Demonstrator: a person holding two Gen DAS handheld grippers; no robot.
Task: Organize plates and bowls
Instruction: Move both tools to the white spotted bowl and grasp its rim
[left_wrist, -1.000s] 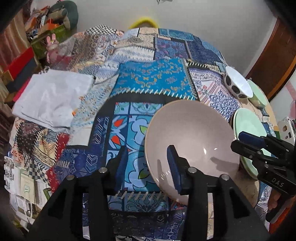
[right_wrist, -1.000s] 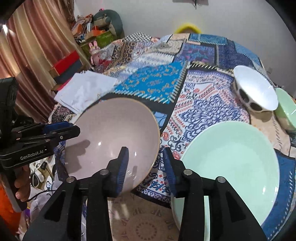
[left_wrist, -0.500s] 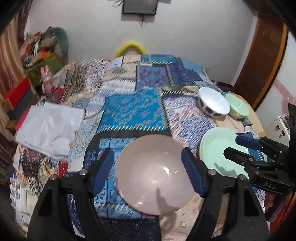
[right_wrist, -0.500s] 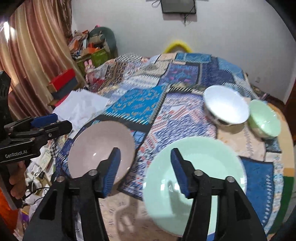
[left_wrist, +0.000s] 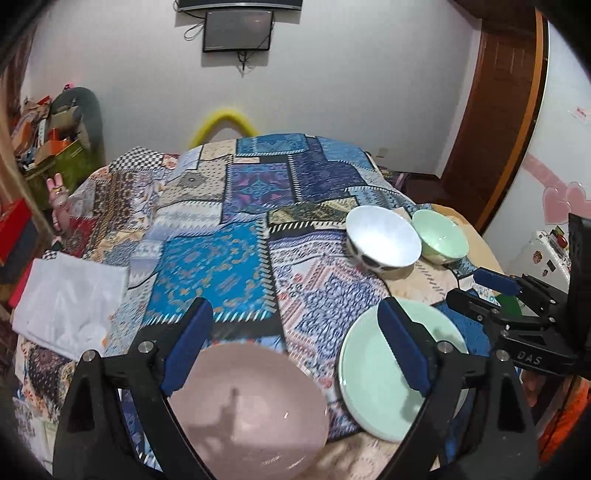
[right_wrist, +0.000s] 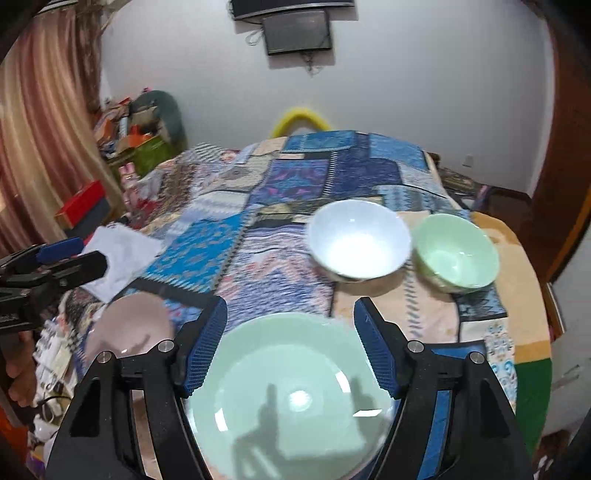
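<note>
- Pink plate (left_wrist: 247, 410) sits at near edge of the desk (left_wrist: 480, 254), on the patchwork cloth (left_wrist: 207, 266); nothing grips it.
- Mint-green plate (right_wrist: 291, 398) lies just right of it, near but apart, also at near edge.
- White bowl (right_wrist: 358, 243) & mint-green bowl (right_wrist: 456, 254) sit further back on right, rims touching or nearly so – can't tell which.
- Left hand-held gripper (left_wrist: 295, 350): fingers spread wide, empty, held above the pink plate, pointing fwd and tilted down over the desk.
- Right hand-held gripper (right_wrist: 291, 350): fingers also spread wide, empty, held above the green plate in same fwd-and-down pose; in left view it shows side-on at far right.
- Judgement: plates not yet stacked, bowls not yet nested – task looks early.
- Risk: both plates lie flat & glossy, so a rim pinch could slip, esp. w/ one pad needing to get under the edge on soft cloth.
- Risk: plates are close to desk edge; a nudge toward the person could push one off.
- Risk: both grippers work close together – going in at once may knock plates or tools together.
- Risk: bowls so close that lifting one may drag or tip the other.
</note>
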